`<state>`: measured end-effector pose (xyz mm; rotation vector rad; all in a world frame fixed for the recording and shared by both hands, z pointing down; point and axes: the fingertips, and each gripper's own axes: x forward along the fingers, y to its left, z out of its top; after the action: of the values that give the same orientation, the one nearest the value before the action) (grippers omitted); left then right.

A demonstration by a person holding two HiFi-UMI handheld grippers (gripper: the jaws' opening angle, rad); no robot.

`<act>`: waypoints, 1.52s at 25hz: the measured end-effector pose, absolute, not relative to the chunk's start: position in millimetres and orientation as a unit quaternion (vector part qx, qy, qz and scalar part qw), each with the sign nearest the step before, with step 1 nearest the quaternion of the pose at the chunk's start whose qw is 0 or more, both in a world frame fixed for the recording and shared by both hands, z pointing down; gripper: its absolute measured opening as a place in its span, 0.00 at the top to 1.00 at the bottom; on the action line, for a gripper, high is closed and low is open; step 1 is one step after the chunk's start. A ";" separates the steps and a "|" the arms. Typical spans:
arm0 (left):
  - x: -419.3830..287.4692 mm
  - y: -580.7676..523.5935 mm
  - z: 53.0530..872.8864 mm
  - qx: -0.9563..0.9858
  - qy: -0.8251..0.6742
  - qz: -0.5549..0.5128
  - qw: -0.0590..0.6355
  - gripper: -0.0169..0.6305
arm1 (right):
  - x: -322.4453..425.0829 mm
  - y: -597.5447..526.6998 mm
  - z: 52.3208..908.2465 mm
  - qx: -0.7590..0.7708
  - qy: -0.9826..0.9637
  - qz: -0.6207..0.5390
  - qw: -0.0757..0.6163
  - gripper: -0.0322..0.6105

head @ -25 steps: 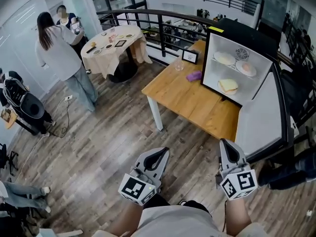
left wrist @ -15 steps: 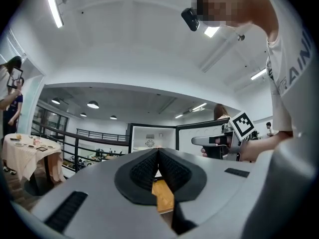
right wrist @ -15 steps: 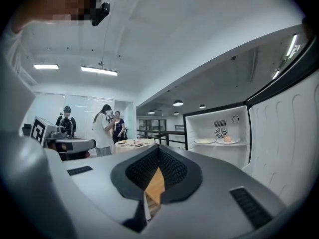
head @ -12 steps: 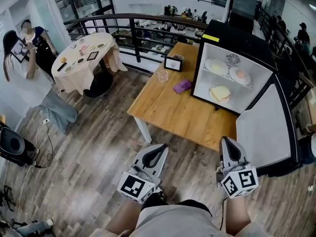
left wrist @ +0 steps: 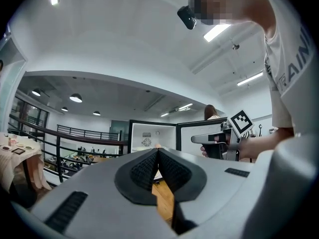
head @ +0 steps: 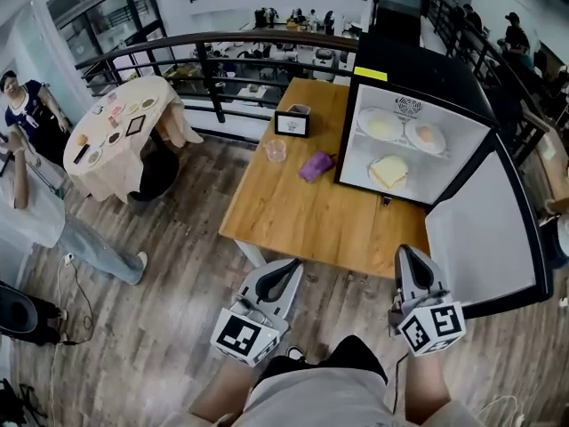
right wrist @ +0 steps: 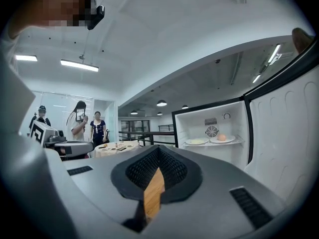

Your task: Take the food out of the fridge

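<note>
My head camera looks steeply down from above my body. It takes in the left gripper [head: 283, 272] and right gripper [head: 411, 261] near the bottom edge, then the wooden table [head: 302, 216] and the open fridge [head: 427, 65] farther ahead. Each gripper camera sits low behind its own jaws and faces level across the room. The left one catches the right gripper at its right side, and the right one catches the left gripper at its left. All three views share the fridge interior.

The fridge [head: 418, 56] sits on the right end of the table [head: 302, 212], its door [head: 484, 229] swung open rightward (two plates [head: 380, 124] on the upper shelf, a sandwich [head: 388, 173] below); a cup [head: 276, 150] stands left of it
</note>
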<state>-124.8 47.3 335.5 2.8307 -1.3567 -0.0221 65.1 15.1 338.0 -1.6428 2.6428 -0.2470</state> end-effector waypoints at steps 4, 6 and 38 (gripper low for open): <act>-114.2 16.5 337.7 0.911 -0.412 -0.007 0.002 0.96 | 76.7 -4.8 341.0 -0.546 0.833 -0.086 0.019 0.92; -103.4 1.6 338.8 0.915 -0.403 -0.004 0.003 0.96 | 86.1 -15.8 343.6 -0.552 0.829 -0.086 0.021 0.92; -2.5 -167.7 380.0 0.951 -0.305 0.052 0.025 0.96 | 177.4 -165.4 444.1 -0.630 0.721 -0.276 0.081 0.92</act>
<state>-2.5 -167.7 380.0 2.9408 -0.9429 0.1617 177.4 -165.4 444.1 -1.8832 2.1570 -0.8253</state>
